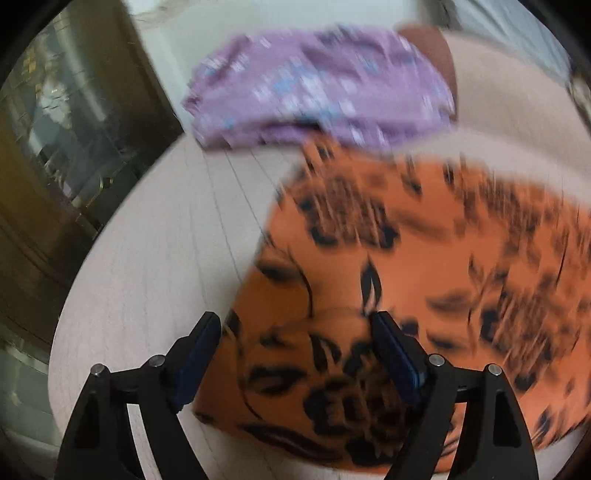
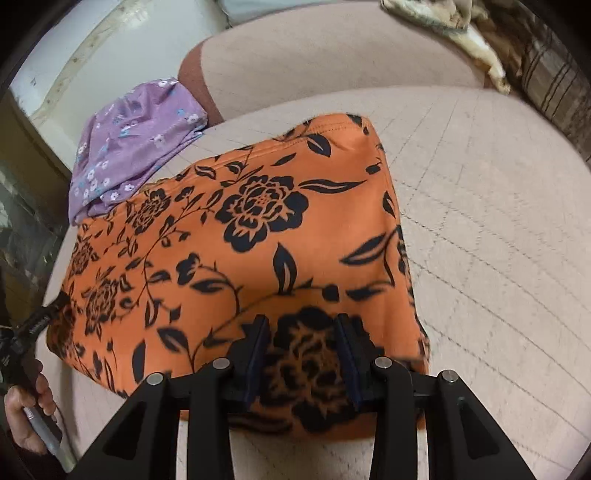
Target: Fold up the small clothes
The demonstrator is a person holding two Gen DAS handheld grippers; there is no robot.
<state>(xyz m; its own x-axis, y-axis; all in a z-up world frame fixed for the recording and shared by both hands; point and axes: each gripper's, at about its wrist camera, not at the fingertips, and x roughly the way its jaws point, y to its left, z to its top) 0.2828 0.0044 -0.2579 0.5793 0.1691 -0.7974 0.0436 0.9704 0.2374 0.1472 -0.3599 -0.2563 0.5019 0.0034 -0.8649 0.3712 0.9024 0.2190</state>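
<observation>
An orange garment with black flowers (image 2: 258,236) lies folded flat on a beige cushioned seat (image 2: 480,221); it also fills the left wrist view (image 1: 424,277), blurred. My left gripper (image 1: 295,325) is open, its jaws wide apart over the garment's near left corner. It shows at the left edge of the right wrist view (image 2: 55,306), held by a hand. My right gripper (image 2: 301,325) is open, its jaws apart just above the garment's near edge. A folded purple flowered garment (image 2: 129,147) lies beyond the orange one, also in the left wrist view (image 1: 321,85).
The seat's backrest (image 2: 332,55) rises behind the garments. A pale crumpled cloth (image 2: 461,33) and a striped cushion (image 2: 554,74) lie at the far right. A dark wooden cabinet with glass (image 1: 74,147) stands to the left, past the seat's edge.
</observation>
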